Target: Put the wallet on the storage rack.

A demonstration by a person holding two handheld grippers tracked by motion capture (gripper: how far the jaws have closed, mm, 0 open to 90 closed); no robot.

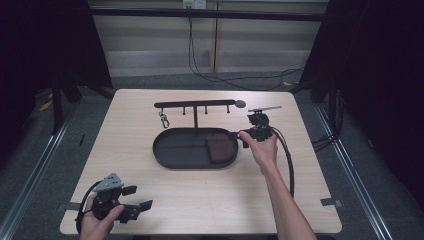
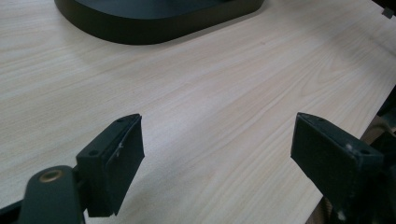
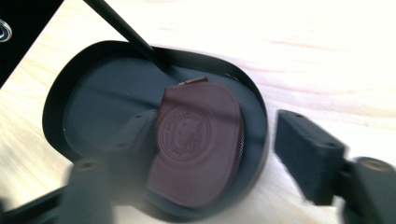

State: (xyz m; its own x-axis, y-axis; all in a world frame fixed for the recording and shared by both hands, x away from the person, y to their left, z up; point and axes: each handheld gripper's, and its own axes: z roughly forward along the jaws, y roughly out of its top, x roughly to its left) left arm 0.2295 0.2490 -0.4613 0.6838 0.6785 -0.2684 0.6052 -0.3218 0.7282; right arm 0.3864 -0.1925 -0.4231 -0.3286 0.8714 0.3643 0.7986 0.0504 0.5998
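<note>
Spanning most of the high view, a pale wooden table [image 1: 200, 200] is seen, and on it a black oval tray [image 1: 172, 150] with an upright stand and a hook bar [image 1: 195, 104] rising from its far rim; a small key ring [image 1: 163, 120] is hung from the bar's left end. A brown zipped leather pouch [image 3: 198, 140] is lain flat in the right end of the tray. The right gripper [image 1: 245, 136] is held at the tray's right rim, jaws spread wide with nothing between them, one jaw over the pouch's edge and one outside the rim as seen in the right gripper view. The left gripper [image 2: 217, 149] is rested wide apart and empty near the table's front left corner, well apart from the tray. Risk is judged as follows: the tray wall could be pinched together with the pouch, so that the tray is dragged or tipped; a shallow grip on the smooth flat leather could be lost.
</note>
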